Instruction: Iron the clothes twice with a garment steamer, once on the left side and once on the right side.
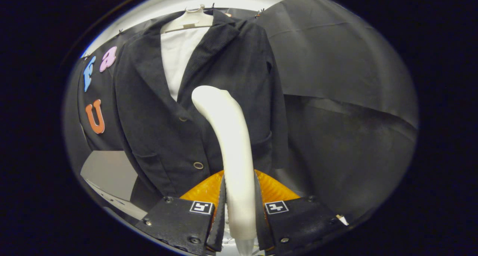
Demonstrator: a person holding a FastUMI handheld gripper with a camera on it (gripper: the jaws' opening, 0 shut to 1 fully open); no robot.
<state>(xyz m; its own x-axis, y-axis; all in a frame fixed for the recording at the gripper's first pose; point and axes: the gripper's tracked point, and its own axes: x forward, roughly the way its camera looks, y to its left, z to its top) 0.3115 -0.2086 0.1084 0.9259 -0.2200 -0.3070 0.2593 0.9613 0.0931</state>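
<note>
Both fingers (220, 211) of tongs (239, 211) clamped on upright steamer (231, 136), before jacket (224, 61).

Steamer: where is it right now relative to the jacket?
In the gripper view, the white steamer is clamped between the fingers of the gripper and rises in front of the dark jacket on its hanger, its head near the jacket's front opening.

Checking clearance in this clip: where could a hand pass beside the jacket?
Free: the plain cloth wall beside the jacket's sleeve, and the grey surface below its other hem. Crowded: straight ahead, where the steamer, clamped in the tool, rises before the jacket's buttons.
</note>
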